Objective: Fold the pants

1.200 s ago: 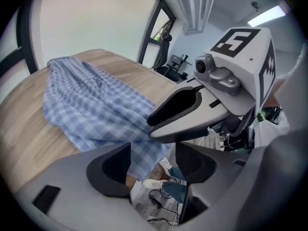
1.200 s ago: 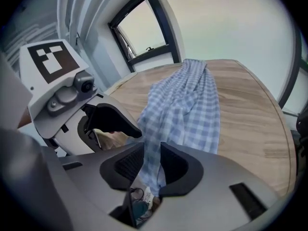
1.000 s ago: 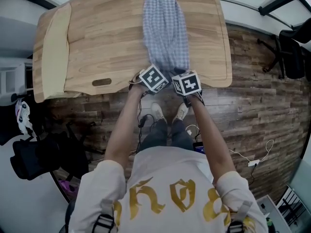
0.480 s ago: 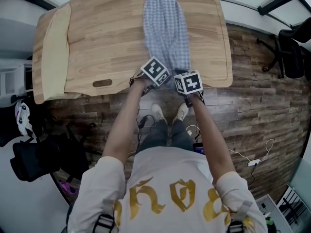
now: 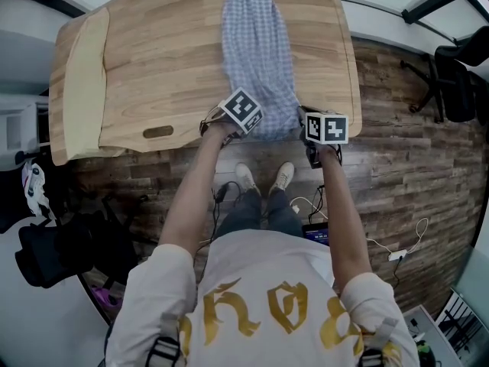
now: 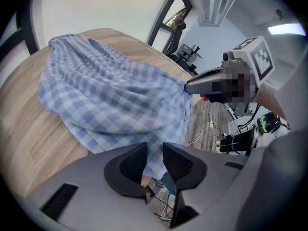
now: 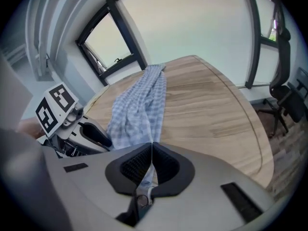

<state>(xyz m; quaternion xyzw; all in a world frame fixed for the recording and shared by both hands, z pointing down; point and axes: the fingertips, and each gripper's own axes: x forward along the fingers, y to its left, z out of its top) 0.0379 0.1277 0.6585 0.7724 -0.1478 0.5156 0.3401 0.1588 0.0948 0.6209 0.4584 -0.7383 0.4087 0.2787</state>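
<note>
My right hand-held gripper (image 7: 151,150) has gone to the right along the near edge of the counter (image 5: 153,67). Before it was just beside the left hand-held gripper (image 6: 154,150); now the two stand apart. Its jaws have just been closing and now pinch the edge of the pants (image 5: 256,44). The near end of the pants is drawn out wider to the right. The left jaws have just been closing too, with cloth between them and a gap left.
</note>
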